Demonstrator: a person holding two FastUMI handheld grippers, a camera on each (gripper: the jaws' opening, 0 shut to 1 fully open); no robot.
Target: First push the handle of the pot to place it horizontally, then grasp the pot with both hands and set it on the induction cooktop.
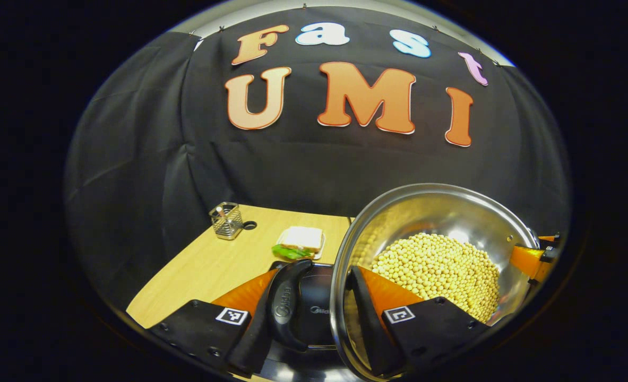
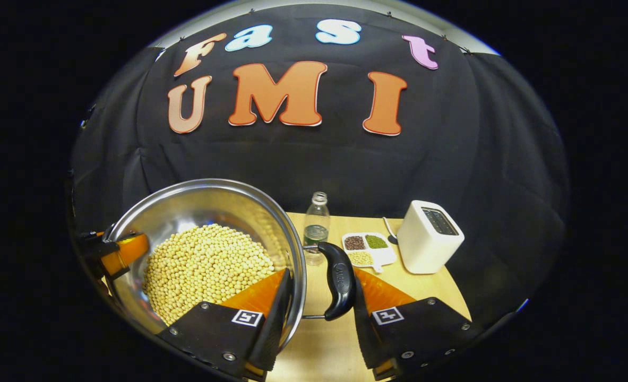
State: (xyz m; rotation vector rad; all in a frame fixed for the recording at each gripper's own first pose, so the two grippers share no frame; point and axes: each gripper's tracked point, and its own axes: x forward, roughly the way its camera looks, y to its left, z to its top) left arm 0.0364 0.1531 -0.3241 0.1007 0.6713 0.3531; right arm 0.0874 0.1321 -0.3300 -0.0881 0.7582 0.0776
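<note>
A shiny steel pot (image 2: 207,239) heaped with pale yellow soybeans (image 2: 207,268) hangs low in both frames, tilted. The left gripper (image 1: 314,307) and the right gripper (image 2: 319,297) each have their fingers clamped across the rim and a black loop handle (image 2: 337,278). An uneven carry would likely spill beans. A clear plastic bottle (image 2: 316,225), white toaster (image 2: 429,237) and sandwich plate (image 1: 300,241) crowd the wooden surface (image 1: 213,265).
</note>
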